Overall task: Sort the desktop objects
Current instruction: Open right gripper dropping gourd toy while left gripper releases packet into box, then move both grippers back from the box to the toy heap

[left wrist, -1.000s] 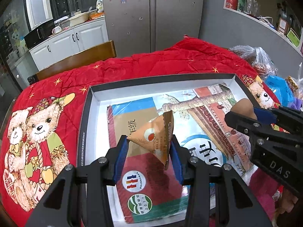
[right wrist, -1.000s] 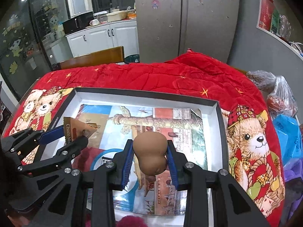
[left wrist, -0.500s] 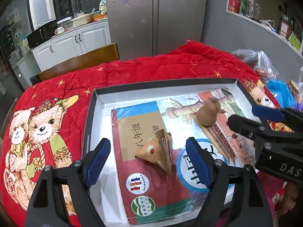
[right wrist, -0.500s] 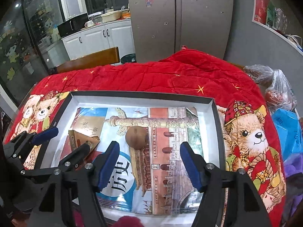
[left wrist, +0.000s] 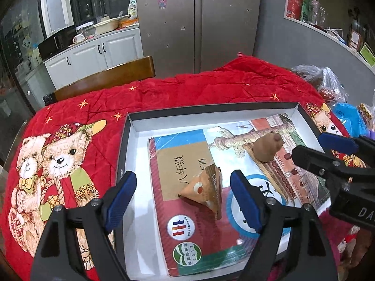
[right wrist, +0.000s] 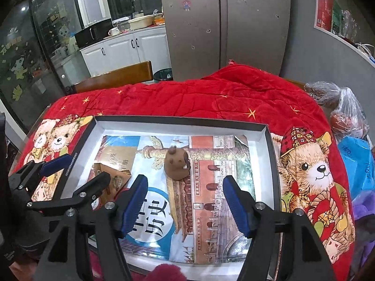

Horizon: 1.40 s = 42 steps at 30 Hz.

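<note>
While both tools are hovering over the shallow box (left wrist: pixel 131 126), two items are already lying inside it on the textbooks (left wrist: pixel 187 210). Going left to right: the left gripper (left wrist: pixel 185 196) is standing wide apart, gripping nothing, with the triangular snack packet (left wrist: pixel 204 187) resting loose between its blue pads. The right gripper (right wrist: pixel 185 201) is gaping about halfway, also empty, the brown figurine (right wrist: pixel 177 165) sitting just beyond it. Judging by the bags at the right, more sorting is probably remaining.
</note>
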Available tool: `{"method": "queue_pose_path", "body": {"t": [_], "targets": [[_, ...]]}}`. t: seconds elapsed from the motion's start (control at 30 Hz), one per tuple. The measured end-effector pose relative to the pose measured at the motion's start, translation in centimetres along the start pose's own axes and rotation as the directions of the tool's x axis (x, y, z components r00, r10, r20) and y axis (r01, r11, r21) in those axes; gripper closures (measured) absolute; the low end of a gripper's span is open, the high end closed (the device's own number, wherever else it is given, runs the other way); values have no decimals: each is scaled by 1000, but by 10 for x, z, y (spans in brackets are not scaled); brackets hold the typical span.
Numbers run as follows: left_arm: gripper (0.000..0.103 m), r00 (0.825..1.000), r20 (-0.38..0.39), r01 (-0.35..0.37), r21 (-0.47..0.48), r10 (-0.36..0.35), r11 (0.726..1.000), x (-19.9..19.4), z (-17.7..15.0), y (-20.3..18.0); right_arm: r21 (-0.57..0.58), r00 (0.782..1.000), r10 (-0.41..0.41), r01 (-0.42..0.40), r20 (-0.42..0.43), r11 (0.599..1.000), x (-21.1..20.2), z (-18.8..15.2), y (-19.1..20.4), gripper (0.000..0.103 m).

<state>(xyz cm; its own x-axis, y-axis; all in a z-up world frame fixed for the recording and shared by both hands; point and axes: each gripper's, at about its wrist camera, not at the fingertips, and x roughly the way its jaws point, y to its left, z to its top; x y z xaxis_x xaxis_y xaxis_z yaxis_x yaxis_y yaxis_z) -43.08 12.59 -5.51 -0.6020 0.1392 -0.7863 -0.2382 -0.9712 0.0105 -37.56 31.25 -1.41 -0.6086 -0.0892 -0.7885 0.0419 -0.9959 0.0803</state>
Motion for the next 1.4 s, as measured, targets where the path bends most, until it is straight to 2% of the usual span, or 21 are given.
{"method": "queue_pose_path", "body": {"t": [0.2, 0.33, 0.47, 0.53, 0.6, 0.67, 0.73, 0.77, 0.87, 1.0, 1.13, 1.2, 1.27, 1.3, 1.33, 1.4], "targets": [[20, 1000, 5, 5, -4, -5, 1000, -13, 1, 5, 12, 999, 24, -25, 27, 1000, -14, 2, -1, 35], [20, 1000, 18, 23, -29, -23, 999, -32, 3, 12, -20, 996, 59, -57, 67, 998, -32, 6, 5, 35], [20, 997, 53, 52, -44, -50, 998, -67, 6, 17, -29, 989, 71, -68, 130, 997, -64, 8, 10, 35], [20, 994, 90, 69, -49, -65, 996, -93, 6, 18, -28, 981, 81, -78, 174, 997, -88, 7, 14, 31], [20, 987, 139, 84, -41, -77, 996, -124, 2, 18, -32, 974, 88, -83, 208, 996, -107, 4, 19, 22], [19, 982, 173, 74, -17, -69, 997, -151, -5, 17, -61, 966, 88, -75, 242, 995, -130, 0, 27, 19], [13, 978, 198, 59, 6, -59, 998, -174, -11, 15, -96, 959, 76, -51, 275, 994, -152, -7, 36, 19], [8, 976, 211, 47, 15, -49, 999, -187, -16, 15, -104, 954, 72, -44, 291, 994, -162, -11, 40, 19], [7, 968, 248, 24, 22, -29, 999, -217, -33, 14, -115, 943, 95, -60, 320, 991, -192, -22, 48, 19], [5, 963, 269, 23, 1, -23, 1000, -241, -65, 16, -113, 914, 110, -71, 392, 991, -232, -48, 57, 17], [5, 969, 241, 63, -53, -48, 997, -237, -117, 23, -120, 877, 108, -58, 468, 991, -255, -85, 63, 16], [5, 975, 205, 97, -71, -81, 993, -225, -150, 24, -100, 858, 82, -36, 507, 994, -258, -115, 63, 16], [5, 984, 159, 94, -63, -83, 994, -211, -176, 21, -67, 841, 65, -34, 538, 997, -252, -146, 58, 16], [5, 987, 139, 86, -50, -78, 995, -203, -186, 18, -58, 838, 65, -39, 542, 998, -246, -161, 56, 16], [5, 990, 123, 79, -37, -74, 996, -198, -192, 15, -55, 846, 63, -40, 530, 998, -238, -175, 54, 16], [5, 993, 95, 76, -24, -74, 997, -187, -203, 11, -77, 875, 45, -9, 481, 997, -223, -189, 56, 16]]}}
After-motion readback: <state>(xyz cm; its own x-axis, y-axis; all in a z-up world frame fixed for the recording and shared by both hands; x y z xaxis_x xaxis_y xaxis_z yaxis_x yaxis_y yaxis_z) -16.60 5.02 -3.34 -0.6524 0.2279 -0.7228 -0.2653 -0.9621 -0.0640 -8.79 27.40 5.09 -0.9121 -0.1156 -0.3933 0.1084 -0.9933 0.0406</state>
